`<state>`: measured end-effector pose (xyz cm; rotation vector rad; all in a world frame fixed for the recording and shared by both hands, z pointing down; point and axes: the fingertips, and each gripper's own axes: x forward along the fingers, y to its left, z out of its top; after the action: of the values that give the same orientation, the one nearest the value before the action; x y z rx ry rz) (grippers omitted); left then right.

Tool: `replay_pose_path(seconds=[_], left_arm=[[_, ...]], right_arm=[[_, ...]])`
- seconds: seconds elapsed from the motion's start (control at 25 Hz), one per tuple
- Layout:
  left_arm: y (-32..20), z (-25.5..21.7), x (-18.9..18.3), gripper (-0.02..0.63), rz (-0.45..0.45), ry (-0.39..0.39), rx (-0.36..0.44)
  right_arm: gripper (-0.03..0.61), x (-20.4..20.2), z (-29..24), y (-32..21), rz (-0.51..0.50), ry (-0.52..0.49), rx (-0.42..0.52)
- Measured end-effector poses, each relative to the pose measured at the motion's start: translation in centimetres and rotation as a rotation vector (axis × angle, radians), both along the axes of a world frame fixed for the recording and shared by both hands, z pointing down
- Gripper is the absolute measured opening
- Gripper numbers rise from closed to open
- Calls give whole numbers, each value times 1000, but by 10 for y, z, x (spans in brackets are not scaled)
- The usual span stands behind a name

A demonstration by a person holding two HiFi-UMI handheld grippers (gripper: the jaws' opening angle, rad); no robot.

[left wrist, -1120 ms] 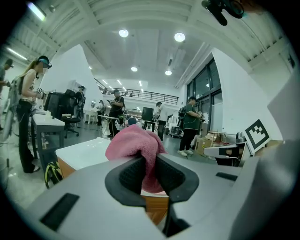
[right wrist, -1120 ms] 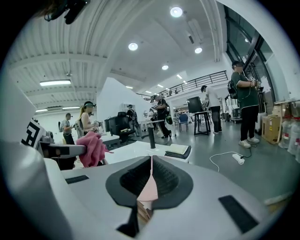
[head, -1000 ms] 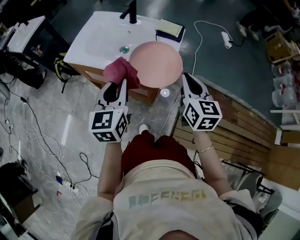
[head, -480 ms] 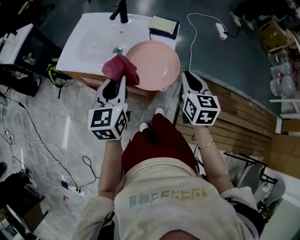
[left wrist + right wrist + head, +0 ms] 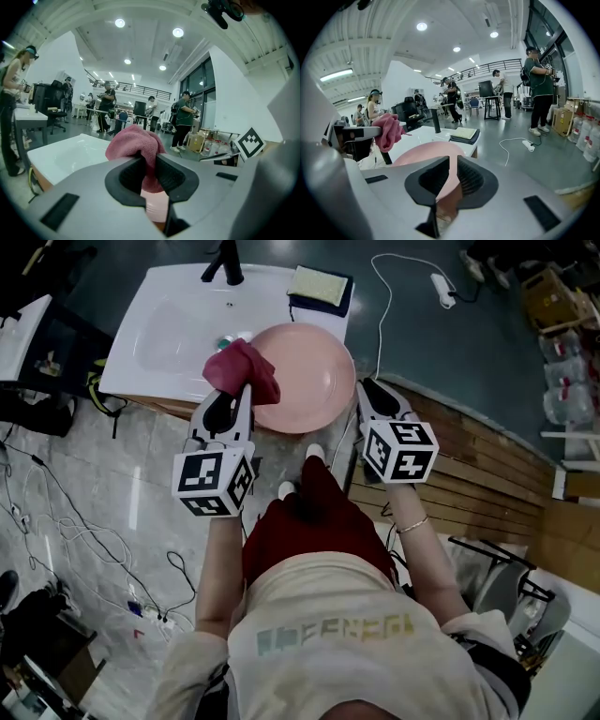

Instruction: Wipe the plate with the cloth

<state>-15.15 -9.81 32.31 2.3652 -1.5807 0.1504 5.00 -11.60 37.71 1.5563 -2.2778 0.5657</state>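
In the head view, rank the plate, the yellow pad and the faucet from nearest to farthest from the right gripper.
1. Plate, rim held in the right gripper's jaws.
2. Yellow pad, just beyond the plate.
3. Faucet, farther left, at the back.

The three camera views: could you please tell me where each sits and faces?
Head view: on the head, facing steeply down at plate and sink; torso, forearms, left tongs, right tongs show.
Left gripper view: on left tongs, facing along them at gripped cloth.
Right gripper view: on right tongs, facing across gripped plate.
Shared: plate, cloth.
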Motion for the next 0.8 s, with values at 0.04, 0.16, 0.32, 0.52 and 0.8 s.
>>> replay_pose_path(seconds=[0.04, 0.16, 0.32, 0.52, 0.8], left_arm=[[-4, 1, 4, 66, 4, -1, -5], [-15, 4, 13, 67, 13, -4, -16], [-33, 6, 21, 66, 15, -10, -28], [-51, 17, 31, 66, 17, -22, -56], [-72, 32, 39, 66, 13, -26, -106]], right_arm=[[41, 3, 2, -3, 1, 2, -6], [44, 11, 9, -13, 6, 7, -30], [100, 12, 20, -27, -13, -12, -71], [110, 11, 36, -43, -48, -20, -117], [111, 7, 54, -61, -97, -27, -186]])
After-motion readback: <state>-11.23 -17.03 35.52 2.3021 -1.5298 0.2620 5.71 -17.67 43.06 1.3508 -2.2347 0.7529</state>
